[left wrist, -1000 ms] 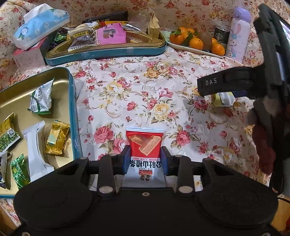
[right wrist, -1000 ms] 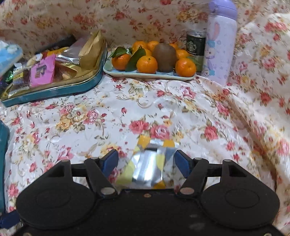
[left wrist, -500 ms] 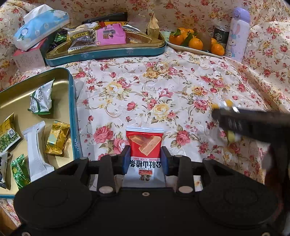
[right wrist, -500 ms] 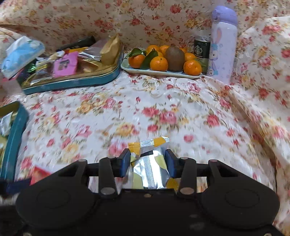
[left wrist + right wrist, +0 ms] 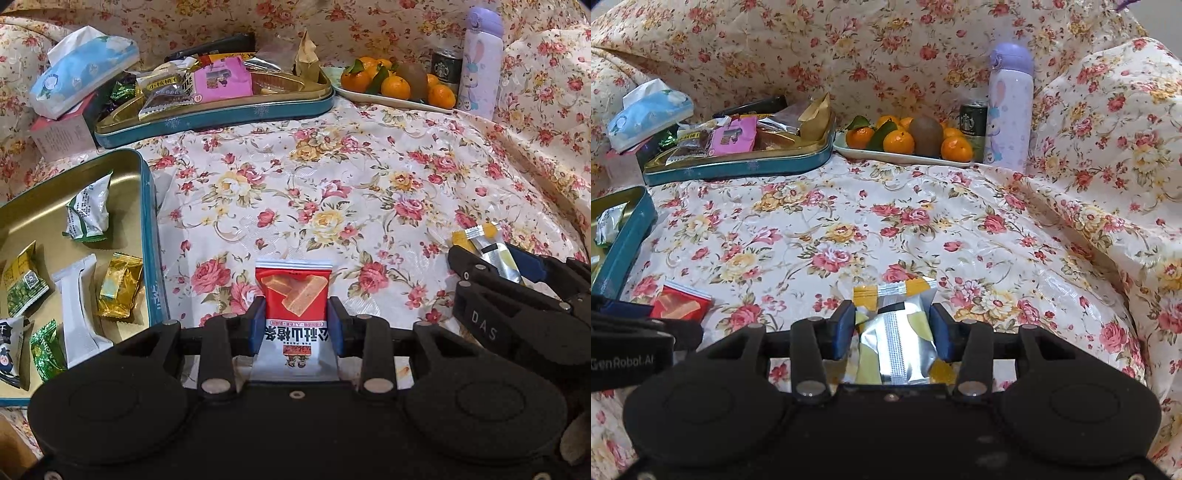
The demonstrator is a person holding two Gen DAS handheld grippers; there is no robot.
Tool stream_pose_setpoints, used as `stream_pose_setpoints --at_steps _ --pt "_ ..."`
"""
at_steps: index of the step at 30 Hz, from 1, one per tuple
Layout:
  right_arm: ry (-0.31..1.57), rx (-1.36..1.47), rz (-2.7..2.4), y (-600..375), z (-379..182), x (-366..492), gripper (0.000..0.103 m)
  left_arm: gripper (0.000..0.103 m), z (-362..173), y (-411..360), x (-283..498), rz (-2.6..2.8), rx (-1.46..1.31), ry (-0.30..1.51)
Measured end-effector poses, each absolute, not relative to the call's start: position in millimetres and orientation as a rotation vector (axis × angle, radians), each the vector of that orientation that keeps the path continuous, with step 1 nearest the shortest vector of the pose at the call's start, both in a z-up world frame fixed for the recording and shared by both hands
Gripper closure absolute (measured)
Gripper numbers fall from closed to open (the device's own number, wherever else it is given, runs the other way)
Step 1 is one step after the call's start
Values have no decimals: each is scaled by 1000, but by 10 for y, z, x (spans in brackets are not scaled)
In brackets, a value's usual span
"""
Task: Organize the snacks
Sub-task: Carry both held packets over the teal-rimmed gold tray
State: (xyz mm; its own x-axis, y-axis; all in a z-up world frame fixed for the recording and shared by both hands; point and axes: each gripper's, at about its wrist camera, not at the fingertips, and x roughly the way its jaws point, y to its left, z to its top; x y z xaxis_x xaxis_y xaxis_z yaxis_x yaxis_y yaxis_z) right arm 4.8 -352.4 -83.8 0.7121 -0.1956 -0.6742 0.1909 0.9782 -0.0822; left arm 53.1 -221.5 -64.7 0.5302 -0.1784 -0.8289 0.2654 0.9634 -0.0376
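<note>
Both tongs are loaded; the step in hand appears to be the carry of picked snacks toward a tin.

Left tongs (image 5: pixel 295 325): pads closed against both sides of the red snack packet (image 5: pixel 293 291), which stands upright between them, just right of the near gold tin (image 5: pixel 149 236).

Right tongs (image 5: pixel 892 332): a silver-and-yellow snack packet (image 5: pixel 897 332) sits between the pads. The jaws have just been closing on it and then easing slightly wider. In the right wrist view the right pad touches the packet; a sliver of gap shows at the left pad, so the grip looks light. In the left wrist view this packet is at the near right, well apart from the tin.

The near gold tin, at the left, already contains several wrapped snacks, among them a gold-wrapped candy (image 5: pixel 120 284). A second tin (image 5: pixel 221 107), heaped with mixed packets, lies at the far left of the flowered cloth (image 5: pixel 332 192).

Judgement: the next move calls for bringing each packet over the near tin's rim before release. The right packet has the longer traverse, and may slip.
</note>
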Motion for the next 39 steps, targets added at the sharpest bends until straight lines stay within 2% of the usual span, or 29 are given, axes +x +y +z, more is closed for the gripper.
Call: stream_pose_setpoints --at_steps 16,21,29,33,39 --pt "739 49 -211 -3592 -856 -67 48 60 -649 -2247 517 -254 129 968" --pt "761 74 -198 -3615 -823 -75 53 60 -644 -2282 497 -246 156 964" --pt "778 27 -183 -3576 -825 -109 53 60 -637 -2300 501 -250 175 974" --pt "790 43 -169 -3589 -801 -117 59 61 -621 -2271 511 -268 152 987" --pt "793 81 -143 -3569 -735 -208 63 61 -568 -2188 456 -292 113 1008"
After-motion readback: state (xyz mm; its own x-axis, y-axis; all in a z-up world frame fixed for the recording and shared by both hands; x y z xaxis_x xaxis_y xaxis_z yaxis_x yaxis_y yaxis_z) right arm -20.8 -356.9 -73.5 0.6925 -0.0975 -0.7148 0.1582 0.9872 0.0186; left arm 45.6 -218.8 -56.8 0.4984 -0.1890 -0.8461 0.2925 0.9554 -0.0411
